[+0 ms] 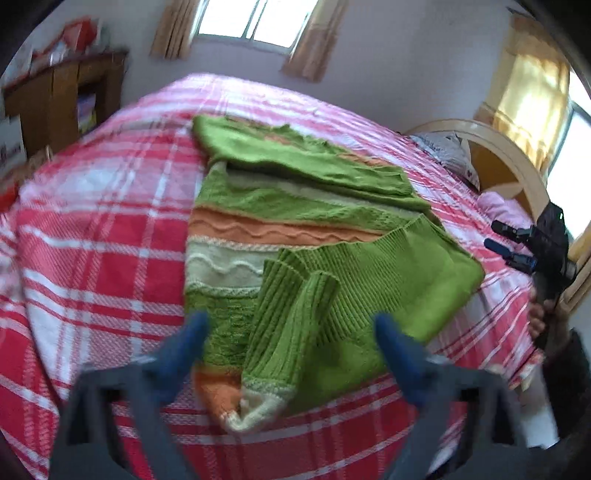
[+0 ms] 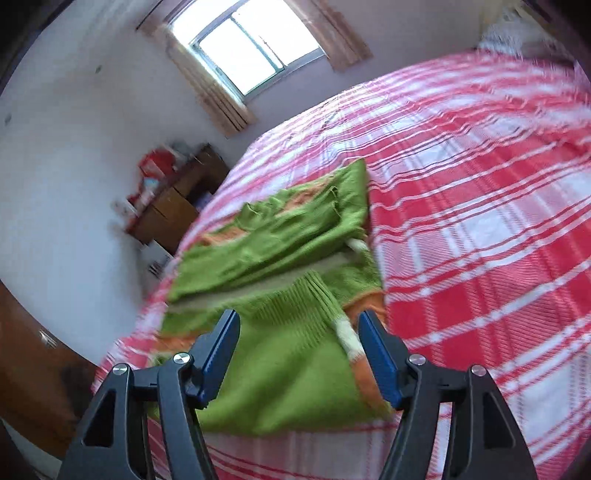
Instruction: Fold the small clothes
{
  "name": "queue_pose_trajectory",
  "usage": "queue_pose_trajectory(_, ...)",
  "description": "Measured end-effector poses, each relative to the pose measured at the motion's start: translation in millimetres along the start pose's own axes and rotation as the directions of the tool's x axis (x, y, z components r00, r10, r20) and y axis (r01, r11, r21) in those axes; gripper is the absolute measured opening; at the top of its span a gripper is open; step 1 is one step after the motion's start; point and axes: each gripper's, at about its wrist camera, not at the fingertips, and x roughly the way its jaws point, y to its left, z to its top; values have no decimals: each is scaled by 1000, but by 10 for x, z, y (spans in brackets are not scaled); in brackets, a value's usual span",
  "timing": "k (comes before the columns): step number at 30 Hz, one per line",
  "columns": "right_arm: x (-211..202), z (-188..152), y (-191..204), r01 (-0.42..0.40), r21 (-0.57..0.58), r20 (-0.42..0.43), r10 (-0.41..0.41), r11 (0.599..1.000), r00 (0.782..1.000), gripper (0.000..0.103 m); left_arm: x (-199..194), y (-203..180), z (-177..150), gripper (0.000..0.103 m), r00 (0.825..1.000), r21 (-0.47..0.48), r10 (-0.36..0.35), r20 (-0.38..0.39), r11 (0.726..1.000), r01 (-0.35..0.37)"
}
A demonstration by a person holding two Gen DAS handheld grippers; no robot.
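Sweater, green knit w/ orange and cream bands, is seen lying partly folded near the centre of the bed, on a red/white plaid bedspread.

Left wrist view, L to R: wooden shelf unit is noted at far left against the wall, w/ red items on top (blurred, not identifiable). Window w/ tan curtains is seen top centre. Sweater body is spread flat; one sleeve is laid across the upper part, the other ribbed sleeve is folded over the lower part, its cream cuff nearest the camera. Left gripper is held above the lower sweater, blue fingers spread wide, nothing pinched between them; fingers are motion-blurred. Right gripper is seen at far right over the bed edge, a hand visible on its handle below; curved wooden headboard and pillows lie behind it.

Right wrist view, L to R: shelf unit sits left of the bed, sweater is seen centre, plaid to the right. Right gripper's jaws are parted above the sweater's near green edge, no fabric gripped.
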Motion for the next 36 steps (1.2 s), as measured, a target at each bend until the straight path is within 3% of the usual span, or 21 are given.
queue_pose_trajectory(4,66,-84,-74,-9,39,-21,10,999,1000,67,80,-59,4,94,1000,47,12,-27,999,-11)
queue_pose_trajectory(5,83,-100,-80,-16,47,-22,17,999,1000,67,115,-72,2,82,999,54,29,-34,998,-27)
queue_pose_trajectory(6,101,-115,-69,-18,48,-21,19,999,1000,67,152,-63,-3,60,998,59,52,-45,997,-49)
queue_pose_trajectory(7,108,-134,-56,-15,42,-19,16,999,1000,67,201,-35,-8,45,996,54,68,-64,996,-64)
queue_pose_trajectory(8,112,-148,-48,-8,33,-16,8,999,1000,67,236,-2,-11,23,994,41,71,-79,997,-68)
queue_pose_trajectory(13,61,-166,64,16,-17,2,-15,1000,1000,67,52,344,6,22,1000,-150,-25,9,988,26)
queue_pose_trajectory(16,60,-173,69,9,-12,-2,-9,1000,1000,67,76,370,11,25,1000,-161,-27,-4,987,26)
queue_pose_trajectory(17,63,-174,77,12,-15,-1,-12,1000,1000,67,84,332,4,34,1000,-142,-20,-12,990,18)
queue_pose_trajectory(18,64,-179,86,16,-21,-1,-16,1000,1000,67,95,283,-4,50,1000,-126,-21,-15,992,18)
queue_pose_trajectory(20,62,-192,100,26,-38,-1,-26,999,1000,67,85,213,-28,68,999,-106,-35,-2,994,34)
queue_pose_trajectory(22,66,-197,112,40,-59,-5,-41,997,999,67,79,129,-25,70,1000,-69,-12,17,998,13)
queue_pose_trajectory(23,72,-193,123,53,-76,-6,-54,996,999,67,91,116,-24,68,1000,-56,7,18,998,-6)
queue_pose_trajectory(25,97,-168,144,80,-113,-11,-82,990,997,67,167,131,-18,38,1000,-53,19,-2,998,-19)
queue_pose_trajectory(26,118,-141,161,95,-139,-13,-98,986,995,67,216,167,-19,16,1000,-69,20,-23,997,-21)
queue_pose_trajectory(30,287,-13,273,121,-239,-33,-132,963,991,67,177,282,-44,13,1000,-125,10,11,992,-8)
queue_pose_trajectory(34,610,57,430,151,-368,-48,-180,918,982,67,193,238,-46,13,1000,-104,24,10,994,-23)
queue_pose_trajectory(36,812,59,468,137,-407,-90,-189,903,978,67,207,215,-39,19,1000,-94,30,7,995,-30)
